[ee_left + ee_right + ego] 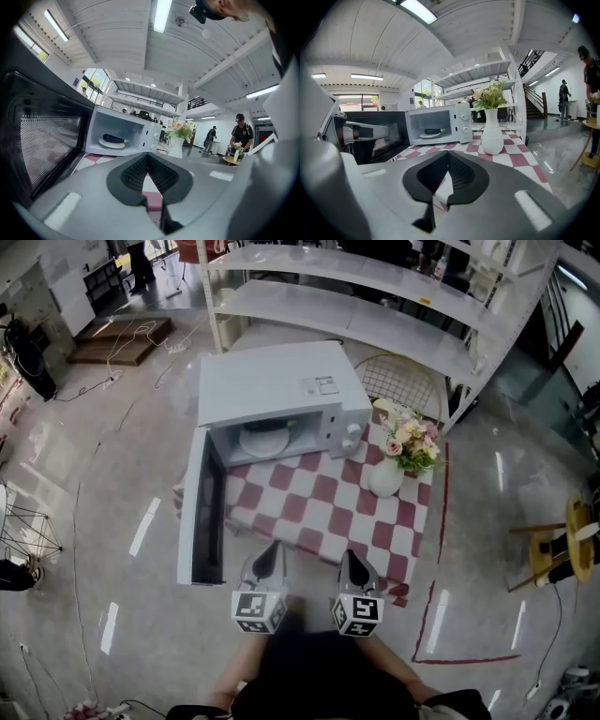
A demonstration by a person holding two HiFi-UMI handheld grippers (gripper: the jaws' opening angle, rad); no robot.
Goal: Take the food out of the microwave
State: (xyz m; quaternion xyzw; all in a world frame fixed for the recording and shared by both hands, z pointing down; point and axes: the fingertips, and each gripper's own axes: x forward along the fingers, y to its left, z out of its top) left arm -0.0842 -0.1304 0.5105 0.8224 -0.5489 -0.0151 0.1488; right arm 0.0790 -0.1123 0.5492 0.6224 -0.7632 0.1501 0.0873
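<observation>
The door (pixel 201 512) of the microwave (pixel 281 388) stands swung wide toward the left of the frame, so the opening looks done. The step in hand is the reach into the cavity. Both grippers sit at the bottom centre of the head view, just at the near edge of the checked tablecloth (pixel 323 512) and well apart from the food. The left gripper (pixel 270 557) has its jaws pressed together with nothing between them. The right gripper (pixel 352 563) is the same, its tips meeting on empty air. The food is a dark eggplant (pixel 114 138) lying on a white plate (pixel 111 144) on the floor of the cavity, toward the middle of the opening. As I judge it, the next move calls for at least one gripper to spread its jaws, travel forward low over the cloth and enter the cavity squarely. It can then pinch either the plate's thin rim or the eggplant itself. If the plate is taken it should come out level, since the eggplant is rounded and could roll off. The open door flanks the left gripper's path and leaves little room on that side. A white vase (pixel 385 478) of flowers (pixel 412 442) stands on the cloth just right of the microwave's front, near the right gripper's line, and a careless sweep could tip it. The cavity roof is low as well. Behind the table are a white shelving rack (pixel 375 296) and a gold wire chair (pixel 401 381), and a yellow stool (pixel 576 540) sits at the right edge. People show far off in the gripper views, none in the way.
</observation>
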